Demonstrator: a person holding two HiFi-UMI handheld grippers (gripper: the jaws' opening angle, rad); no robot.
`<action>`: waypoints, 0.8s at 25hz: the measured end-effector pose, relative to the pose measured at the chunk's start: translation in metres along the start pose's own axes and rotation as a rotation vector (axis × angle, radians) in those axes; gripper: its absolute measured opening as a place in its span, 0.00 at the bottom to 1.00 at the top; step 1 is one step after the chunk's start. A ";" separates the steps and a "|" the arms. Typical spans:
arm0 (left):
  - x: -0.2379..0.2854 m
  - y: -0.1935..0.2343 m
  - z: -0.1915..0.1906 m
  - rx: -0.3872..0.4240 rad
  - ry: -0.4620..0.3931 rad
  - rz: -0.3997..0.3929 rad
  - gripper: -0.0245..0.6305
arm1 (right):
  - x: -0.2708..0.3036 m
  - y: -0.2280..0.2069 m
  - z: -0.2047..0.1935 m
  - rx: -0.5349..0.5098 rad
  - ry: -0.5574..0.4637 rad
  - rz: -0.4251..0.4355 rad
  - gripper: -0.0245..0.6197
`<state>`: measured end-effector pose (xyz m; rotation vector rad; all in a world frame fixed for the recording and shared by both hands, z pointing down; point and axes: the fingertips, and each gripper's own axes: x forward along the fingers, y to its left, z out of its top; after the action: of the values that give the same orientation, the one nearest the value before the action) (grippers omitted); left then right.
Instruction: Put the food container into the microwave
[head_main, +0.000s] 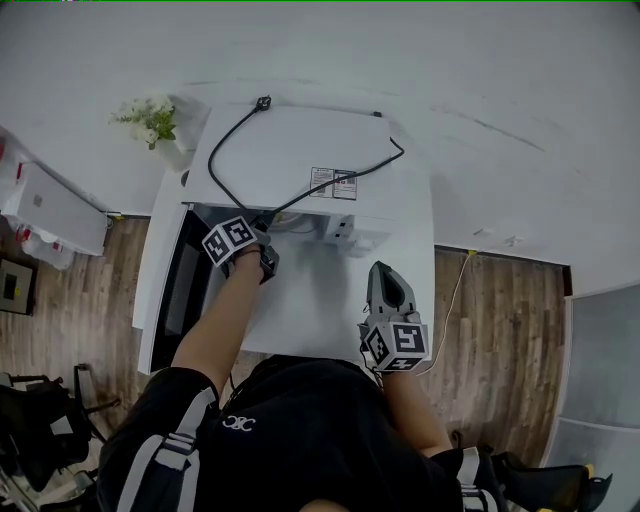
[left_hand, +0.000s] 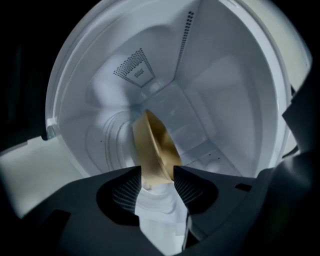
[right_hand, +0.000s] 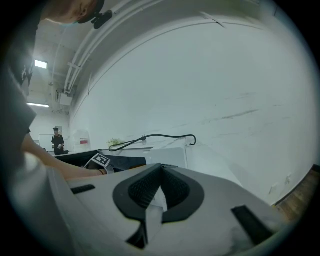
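The white microwave (head_main: 300, 150) stands on a white table (head_main: 300, 315) with its door (head_main: 172, 290) swung open to the left. My left gripper (head_main: 258, 245) reaches into the opening. In the left gripper view the left gripper (left_hand: 156, 176) is shut on the food container (left_hand: 152, 145), a tan and white thing seen edge-on, held inside the white cavity (left_hand: 220, 100) above the round floor ring (left_hand: 115, 135). My right gripper (head_main: 387, 272) hovers over the table's right part, shut with nothing in it (right_hand: 161, 172).
A black power cable (head_main: 300, 195) lies looped across the microwave's top. A small potted plant (head_main: 150, 122) stands at the table's back left corner. Wooden floor lies on both sides of the table. A person (right_hand: 58, 140) stands far off in the right gripper view.
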<state>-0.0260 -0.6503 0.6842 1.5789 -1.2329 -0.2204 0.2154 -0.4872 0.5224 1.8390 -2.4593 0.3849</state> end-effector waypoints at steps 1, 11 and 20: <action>-0.002 0.000 0.001 0.034 0.000 0.014 0.34 | -0.001 0.001 0.000 0.001 0.000 0.001 0.04; -0.047 -0.028 -0.006 0.336 -0.074 0.043 0.20 | 0.002 0.013 0.002 0.019 -0.017 0.053 0.04; -0.112 -0.070 0.005 0.699 -0.186 0.039 0.04 | 0.024 0.051 0.006 0.027 -0.035 0.182 0.04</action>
<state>-0.0386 -0.5728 0.5775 2.1594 -1.5888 0.1116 0.1607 -0.4974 0.5124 1.6489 -2.6676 0.3993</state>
